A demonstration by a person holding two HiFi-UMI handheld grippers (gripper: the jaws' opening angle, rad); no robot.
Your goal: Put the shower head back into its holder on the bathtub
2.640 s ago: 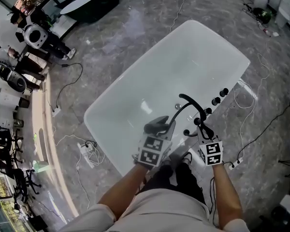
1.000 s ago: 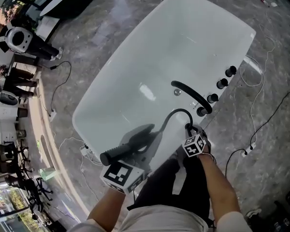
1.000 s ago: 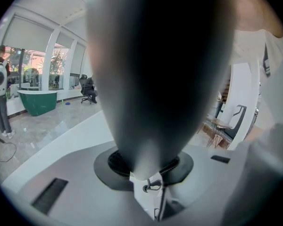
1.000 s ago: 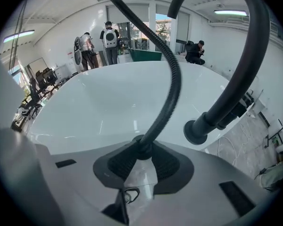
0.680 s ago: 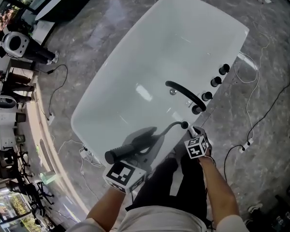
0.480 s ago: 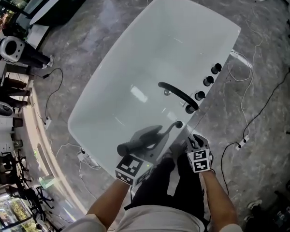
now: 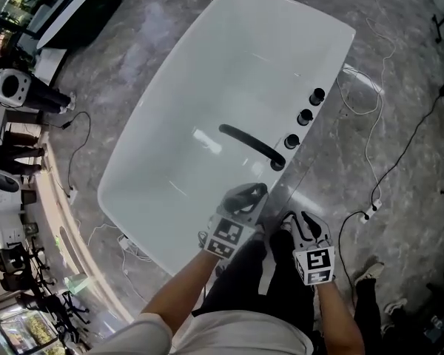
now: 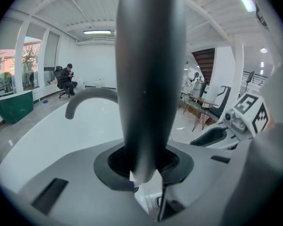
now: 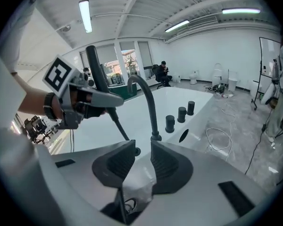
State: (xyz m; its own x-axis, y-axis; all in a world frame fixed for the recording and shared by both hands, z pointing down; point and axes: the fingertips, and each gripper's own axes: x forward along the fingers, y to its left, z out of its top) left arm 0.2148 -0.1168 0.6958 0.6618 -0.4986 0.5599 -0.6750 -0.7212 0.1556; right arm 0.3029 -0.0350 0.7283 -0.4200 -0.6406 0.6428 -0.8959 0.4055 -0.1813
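The dark grey shower head stands with its handle upright, and my left gripper is shut on it at the near rim of the white bathtub. In the left gripper view the handle fills the space between the jaws. The right gripper view shows the shower head in the left gripper, its thin lower end reaching a small black holder on the rim. My right gripper hangs open and empty just right of it, also seen as the right gripper in the head view.
A curved black faucet and a row of black knobs sit on the tub's right rim beyond the grippers. Cables trail over the marble floor to the right. My legs stand against the tub's near corner. Black equipment is far left.
My left gripper came down and right with the shower head to the rim. The loop of hose is gone from view. My right gripper pulled back from the hose and rose toward me.
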